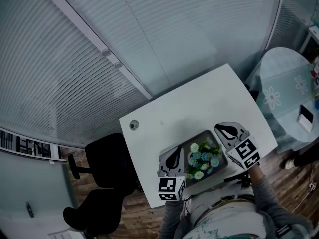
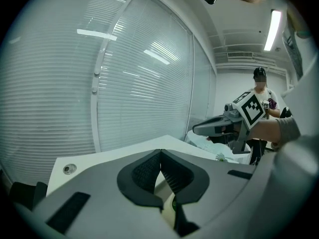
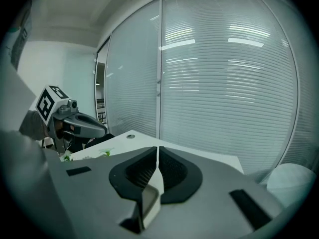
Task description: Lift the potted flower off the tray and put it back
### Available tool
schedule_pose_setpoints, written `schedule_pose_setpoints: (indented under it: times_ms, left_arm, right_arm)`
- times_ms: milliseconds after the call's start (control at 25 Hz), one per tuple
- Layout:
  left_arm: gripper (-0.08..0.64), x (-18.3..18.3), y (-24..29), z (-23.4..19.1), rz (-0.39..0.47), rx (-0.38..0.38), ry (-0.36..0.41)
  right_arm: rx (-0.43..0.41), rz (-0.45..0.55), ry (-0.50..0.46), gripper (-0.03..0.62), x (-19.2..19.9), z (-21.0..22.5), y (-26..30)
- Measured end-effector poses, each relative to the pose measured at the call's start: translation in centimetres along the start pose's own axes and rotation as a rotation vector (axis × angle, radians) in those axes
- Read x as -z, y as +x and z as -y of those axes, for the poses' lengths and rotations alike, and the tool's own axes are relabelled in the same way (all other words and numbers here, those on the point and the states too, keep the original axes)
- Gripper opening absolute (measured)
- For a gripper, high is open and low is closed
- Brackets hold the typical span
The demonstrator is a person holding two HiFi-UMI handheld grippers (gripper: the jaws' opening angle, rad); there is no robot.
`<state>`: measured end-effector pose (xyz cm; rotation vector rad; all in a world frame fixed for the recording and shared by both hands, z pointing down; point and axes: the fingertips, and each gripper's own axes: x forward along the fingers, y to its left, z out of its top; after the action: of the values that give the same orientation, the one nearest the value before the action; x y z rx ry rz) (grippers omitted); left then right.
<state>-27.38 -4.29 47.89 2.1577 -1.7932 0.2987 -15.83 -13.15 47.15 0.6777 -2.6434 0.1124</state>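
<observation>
The potted flower (image 1: 203, 159) stands in the grey tray (image 1: 198, 137) near the front edge of the white table (image 1: 199, 98), its blue and white blooms upright and nothing gripping it. The left gripper (image 1: 178, 150) hangs just beside it on one side and the right gripper (image 1: 218, 128) on the other, each with its jaws pressed together on nothing. Judged from this, either the lift has not begun or the pot is already back; if the lift lies ahead, the jaws must first part to take the pot.
</observation>
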Motion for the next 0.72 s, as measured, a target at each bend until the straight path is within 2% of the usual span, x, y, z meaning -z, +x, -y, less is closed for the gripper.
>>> schedule_pose_setpoints:
  times_ms: [160,440,600,720]
  left_arm:
    - [0.012,1.3,-0.2,-0.3,-0.021,-0.006,0.010]
    - [0.011,4.0,-0.2,-1.0,-0.060,-0.005,-0.022]
    - [0.012,5.7,-0.3,-0.8,-0.100,0.014,-0.007]
    - [0.012,6.4,0.1,-1.1,-0.109,0.015,-0.031]
  right_arm:
    - [-0.027,-0.033,-0.003,0.025,1.8,0.1,0.4]
    - [-0.117,-0.095,-0.041,0.025,5.4,0.2,1.0]
    - [-0.175,-0.127,0.006,0.025,7.8,0.2,1.1]
    - [-0.231,-0.152,0.003,0.025,9.1,0.1,1.5]
